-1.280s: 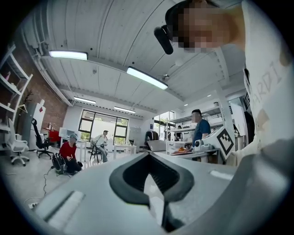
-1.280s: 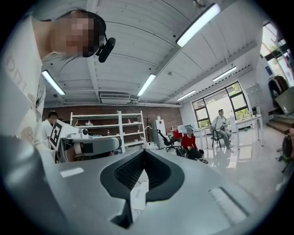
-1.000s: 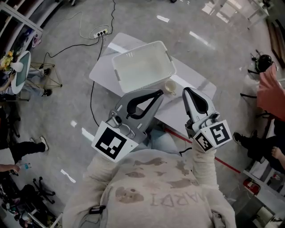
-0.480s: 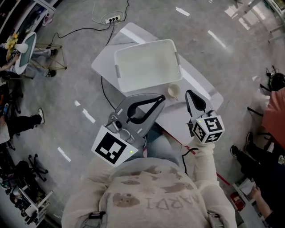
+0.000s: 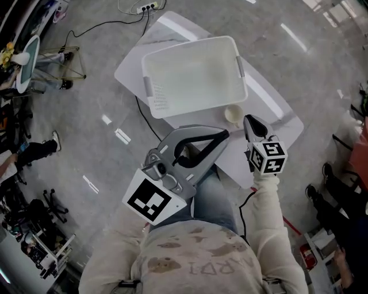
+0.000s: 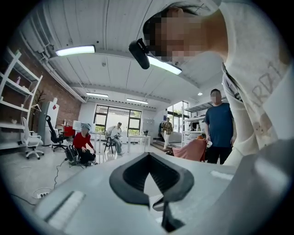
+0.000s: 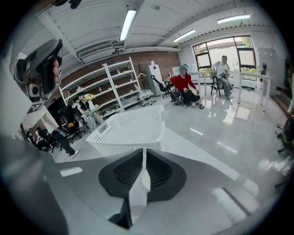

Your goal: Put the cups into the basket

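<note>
Basket: I saw a white plastic basket, rectangular with rounded corners, with perforated walls and a slotted grip at each short end. It sat on the table.
Cup: 1 small, pale, round cup stood mouth up on the table. It was outside the basket, just beside the basket's 5 o'clock corner.
Left gripper: the left gripper was grey with dark, curved jaws whose tips were pressed together into a closed loop, pinching nothing. It hung at 7 o'clock from the cup, apart from it.
Right gripper: the right gripper had dark ribbed pads, and its jaws met along 1 seam with nothing held. Its tip was just beside the cup at 4 o'clock, and I could not tell if they touched. Its marker cube faced me.
Table: the table was a smooth white top with rounded corners.
Floor: the floor was glossy grey and mirrored the ceiling lights. A dark cable ran along the table's 9 o'clock edge to a power strip at 12 o'clock.
Around: in the right gripper view there was white shelving at 10 o'clock and a seated person in red at 1 o'clock. In the left gripper view a person in a blue top stood at 3 o'clock.
In the way: both grippers and my operator's patterned sweater covered the table's near edge.
Hard to make out: the cup showed in neither gripper view. A pale strip lay along the right seam, and I could not tell what it was.
</note>
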Demonstrator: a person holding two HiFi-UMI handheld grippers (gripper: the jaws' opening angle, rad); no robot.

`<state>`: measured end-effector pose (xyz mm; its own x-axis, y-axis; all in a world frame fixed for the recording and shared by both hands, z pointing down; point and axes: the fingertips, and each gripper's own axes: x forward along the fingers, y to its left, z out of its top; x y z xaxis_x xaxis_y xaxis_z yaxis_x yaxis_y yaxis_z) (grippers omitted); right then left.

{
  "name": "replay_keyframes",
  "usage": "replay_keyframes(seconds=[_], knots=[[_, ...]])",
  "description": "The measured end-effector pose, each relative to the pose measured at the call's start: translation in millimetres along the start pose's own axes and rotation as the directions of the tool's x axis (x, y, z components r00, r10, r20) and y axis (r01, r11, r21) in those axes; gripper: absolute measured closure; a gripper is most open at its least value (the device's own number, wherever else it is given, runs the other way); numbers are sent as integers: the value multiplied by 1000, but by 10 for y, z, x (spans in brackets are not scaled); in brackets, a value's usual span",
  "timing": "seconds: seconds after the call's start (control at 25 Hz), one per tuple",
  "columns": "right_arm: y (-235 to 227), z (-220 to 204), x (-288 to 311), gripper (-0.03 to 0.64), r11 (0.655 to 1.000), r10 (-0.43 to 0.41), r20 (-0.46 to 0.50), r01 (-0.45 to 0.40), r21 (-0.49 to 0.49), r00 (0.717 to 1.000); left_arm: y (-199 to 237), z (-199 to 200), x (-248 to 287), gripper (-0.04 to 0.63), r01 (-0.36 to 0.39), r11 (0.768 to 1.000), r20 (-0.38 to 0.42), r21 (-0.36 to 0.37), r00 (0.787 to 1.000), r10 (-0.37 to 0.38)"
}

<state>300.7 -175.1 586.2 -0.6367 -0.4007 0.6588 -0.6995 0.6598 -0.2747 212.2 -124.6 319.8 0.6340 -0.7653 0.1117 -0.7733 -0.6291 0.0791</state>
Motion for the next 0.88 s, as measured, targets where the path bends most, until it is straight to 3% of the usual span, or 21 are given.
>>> replay_keyframes(seconds=[0.36, 0.88], knots=[[-364, -696, 579, 558, 997, -56, -157, 63, 38, 986, -19, -558, 217, 594, 69, 997, -23, -34, 997, -70], [-616, -1095, 1012, 545, 988, -129, -316, 150, 42, 940, 36, -925, 303, 595, 114, 991, -37, -69, 993, -116]])
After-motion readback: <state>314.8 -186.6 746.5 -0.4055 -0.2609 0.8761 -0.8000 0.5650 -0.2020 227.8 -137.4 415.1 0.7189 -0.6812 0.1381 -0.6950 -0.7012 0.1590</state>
